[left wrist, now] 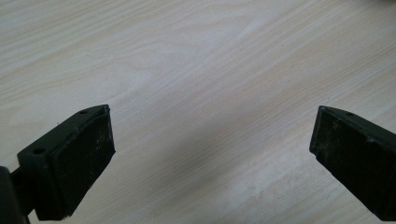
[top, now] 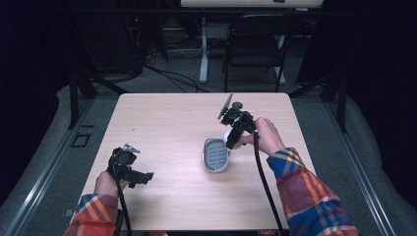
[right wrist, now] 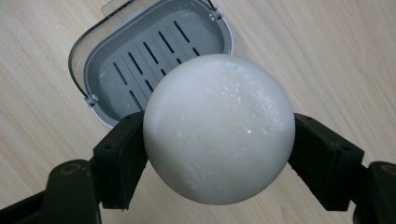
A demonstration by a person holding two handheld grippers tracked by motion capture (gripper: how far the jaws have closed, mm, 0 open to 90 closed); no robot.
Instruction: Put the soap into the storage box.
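Left tool (top: 147,175) at the table's (top: 167,118) seven o'clock, jaws wide apart over bare wood — grey slotted soap dish (top: 216,155) near centre, right tool (right wrist: 217,154) clamped on a round white soap (right wrist: 218,128), just at the dish's two o'clock.

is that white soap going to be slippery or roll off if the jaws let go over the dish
Probably slick: the soap looks smooth and rounded, and the right gripper pinches it only at its sides. It seems stiff, not squashed. Dropped, it might roll, though the dish has a raised rim and slotted floor that should catch it.
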